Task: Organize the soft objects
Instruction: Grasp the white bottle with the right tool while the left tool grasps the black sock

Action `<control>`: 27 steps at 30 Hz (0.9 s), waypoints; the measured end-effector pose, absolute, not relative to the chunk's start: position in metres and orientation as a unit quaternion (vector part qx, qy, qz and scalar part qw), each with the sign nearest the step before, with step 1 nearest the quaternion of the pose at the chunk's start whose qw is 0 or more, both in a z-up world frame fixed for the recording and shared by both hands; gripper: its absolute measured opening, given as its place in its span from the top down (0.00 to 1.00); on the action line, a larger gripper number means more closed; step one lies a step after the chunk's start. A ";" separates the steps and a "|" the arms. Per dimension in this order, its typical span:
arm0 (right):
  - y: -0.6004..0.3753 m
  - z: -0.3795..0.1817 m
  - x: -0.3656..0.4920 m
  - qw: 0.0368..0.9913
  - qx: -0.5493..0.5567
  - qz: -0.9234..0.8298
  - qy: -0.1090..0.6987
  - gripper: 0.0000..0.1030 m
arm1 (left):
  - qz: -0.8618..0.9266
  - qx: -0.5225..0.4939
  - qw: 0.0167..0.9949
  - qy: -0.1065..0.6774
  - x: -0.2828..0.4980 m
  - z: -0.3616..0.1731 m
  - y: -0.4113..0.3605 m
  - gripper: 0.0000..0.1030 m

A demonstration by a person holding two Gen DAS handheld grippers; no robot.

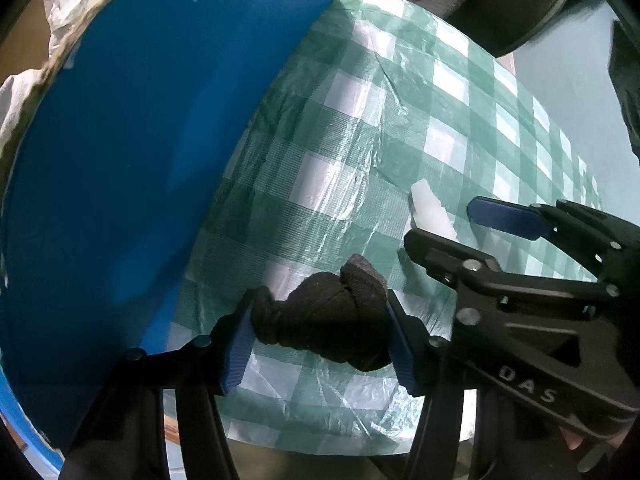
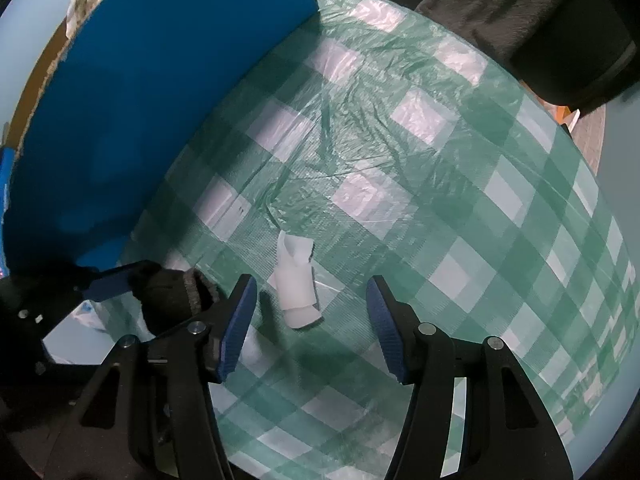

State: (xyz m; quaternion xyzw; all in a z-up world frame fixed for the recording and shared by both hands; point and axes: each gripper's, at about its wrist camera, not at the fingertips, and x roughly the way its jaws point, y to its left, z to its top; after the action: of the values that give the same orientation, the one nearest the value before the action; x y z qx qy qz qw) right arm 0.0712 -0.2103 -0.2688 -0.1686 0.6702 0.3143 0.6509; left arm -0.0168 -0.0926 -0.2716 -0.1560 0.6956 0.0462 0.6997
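My left gripper [image 1: 320, 332] is shut on a dark rolled sock [image 1: 324, 316], held just above the green checked tablecloth [image 1: 352, 128]; the sock also shows in the right wrist view [image 2: 172, 300] at the left. A white folded soft piece [image 2: 298, 284] lies on the cloth between the open fingers of my right gripper [image 2: 310, 320], which is empty. In the left wrist view the white piece [image 1: 430, 208] lies partly behind my right gripper [image 1: 448, 224].
A tall blue box [image 2: 132, 120] with a torn cardboard rim stands at the left, with white cloth [image 1: 76, 4] showing inside. A dark chair with grey fabric [image 2: 520, 12] stands at the table's far right. The table's front edge is close below.
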 end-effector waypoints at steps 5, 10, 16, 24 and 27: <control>-0.203 -0.269 0.063 0.661 -0.199 0.309 0.654 0.56 | 0.043 -0.139 0.703 0.696 -0.015 -0.268 -0.108 0.42; -0.201 -0.266 0.059 0.661 -0.190 0.315 0.653 0.84 | 0.044 -0.132 0.703 0.698 -0.011 -0.267 -0.123 0.43; -0.212 -0.256 0.062 0.669 -0.155 0.317 0.654 0.85 | 0.038 -0.134 0.703 0.698 -0.008 -0.264 -0.122 0.45; -0.238 -0.231 0.075 0.683 -0.107 0.323 0.646 0.86 | 0.031 -0.133 0.708 0.693 -0.009 -0.252 -0.128 0.46; -0.244 -0.224 0.075 0.689 -0.097 0.322 0.642 0.86 | 0.026 -0.126 0.714 0.688 -0.014 -0.238 -0.130 0.46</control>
State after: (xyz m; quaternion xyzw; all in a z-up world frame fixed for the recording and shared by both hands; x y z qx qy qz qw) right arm 0.0748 -0.2438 -0.2238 -0.0972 0.6421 0.3217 0.6890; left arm -0.0141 -0.1303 -0.2381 -0.1256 0.6880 0.0259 0.7143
